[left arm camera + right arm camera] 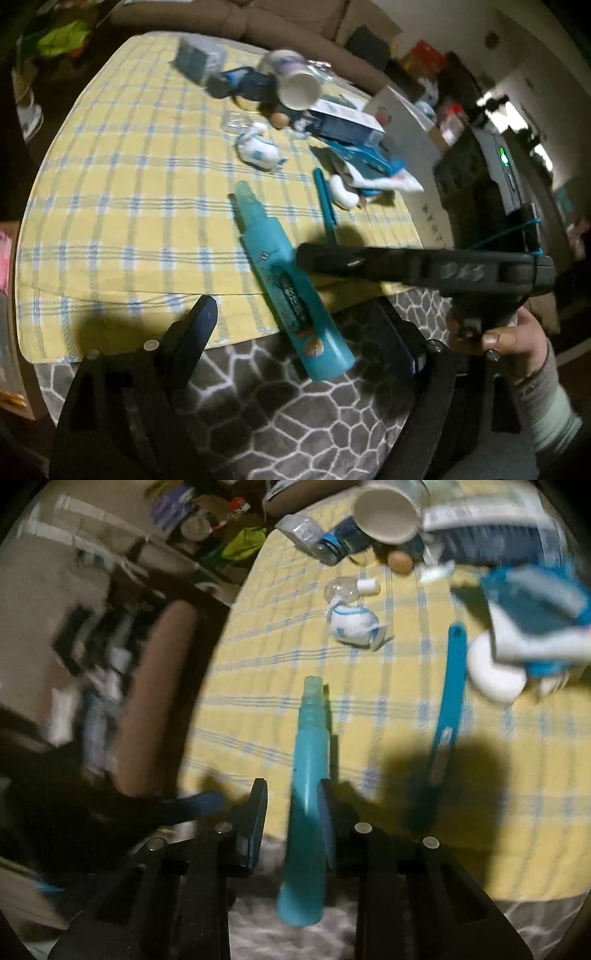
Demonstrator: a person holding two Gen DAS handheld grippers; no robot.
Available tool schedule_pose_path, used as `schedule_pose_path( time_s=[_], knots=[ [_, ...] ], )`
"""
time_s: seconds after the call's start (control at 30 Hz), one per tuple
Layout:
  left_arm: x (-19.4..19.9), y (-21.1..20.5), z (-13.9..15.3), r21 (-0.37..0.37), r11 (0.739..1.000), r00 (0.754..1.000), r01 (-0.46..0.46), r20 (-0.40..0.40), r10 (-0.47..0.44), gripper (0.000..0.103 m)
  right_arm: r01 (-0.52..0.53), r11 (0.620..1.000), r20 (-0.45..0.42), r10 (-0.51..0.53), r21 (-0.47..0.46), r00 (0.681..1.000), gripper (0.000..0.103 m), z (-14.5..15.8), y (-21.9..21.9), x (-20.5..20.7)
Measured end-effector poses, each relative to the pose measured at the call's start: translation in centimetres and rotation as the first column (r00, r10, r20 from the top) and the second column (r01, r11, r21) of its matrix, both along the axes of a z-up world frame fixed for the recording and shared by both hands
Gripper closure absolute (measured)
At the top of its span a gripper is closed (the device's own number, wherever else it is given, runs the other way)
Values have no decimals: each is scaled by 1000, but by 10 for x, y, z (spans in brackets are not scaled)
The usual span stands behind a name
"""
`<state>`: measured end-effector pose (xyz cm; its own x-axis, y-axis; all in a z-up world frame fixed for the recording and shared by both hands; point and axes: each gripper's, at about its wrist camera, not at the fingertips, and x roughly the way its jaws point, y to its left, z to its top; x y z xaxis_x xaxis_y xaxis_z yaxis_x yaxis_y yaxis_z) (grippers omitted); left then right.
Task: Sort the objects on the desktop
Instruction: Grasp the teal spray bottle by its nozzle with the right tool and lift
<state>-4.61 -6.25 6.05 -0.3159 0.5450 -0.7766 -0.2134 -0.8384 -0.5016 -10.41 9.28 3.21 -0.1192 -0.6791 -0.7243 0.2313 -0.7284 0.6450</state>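
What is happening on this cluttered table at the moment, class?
A person is sorting clutter on a yellow checked tablecloth with two handheld grippers. The right gripper straddles a teal spray bottle lying half over the table edge; whether it grips yet is unclear. The left gripper is open beside the bottle, holding nothing. A tipped paper cup, boxes and a teal pen lie unsorted.

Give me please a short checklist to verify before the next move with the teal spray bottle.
1. Teal spray bottle sits between the right gripper fingers: ok.
2. Both pads touch the bottle: cannot tell; the left-hand pad shows a gap.
3. Left gripper is open and holds nothing: ok.
4. Bottle is fully supported: not ok; its base overhangs the yellow checked cloth edge.
5. Teal comb lies apart from the bottle: ok.
6. Picture sharpness: not ok, motion blur.
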Motion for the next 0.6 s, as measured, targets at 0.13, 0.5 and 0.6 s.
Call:
schedule_pose_path(
  time_s=[0.13,0.5,0.6],
  knots=[
    [-3,15,-11,-19,1000,1000,23,10,-23,21,78,989,-108,-65,124,992,71,20,20,-4],
    [22,86,-30,-220,970,992,103,-55,-118,21,134,958,-174,-92,253,980,59,27,38,-5],
    [21,94,-36,-292,950,986,106,-89,-138,29,118,963,-187,-73,241,980,57,32,33,-4]
  ],
)
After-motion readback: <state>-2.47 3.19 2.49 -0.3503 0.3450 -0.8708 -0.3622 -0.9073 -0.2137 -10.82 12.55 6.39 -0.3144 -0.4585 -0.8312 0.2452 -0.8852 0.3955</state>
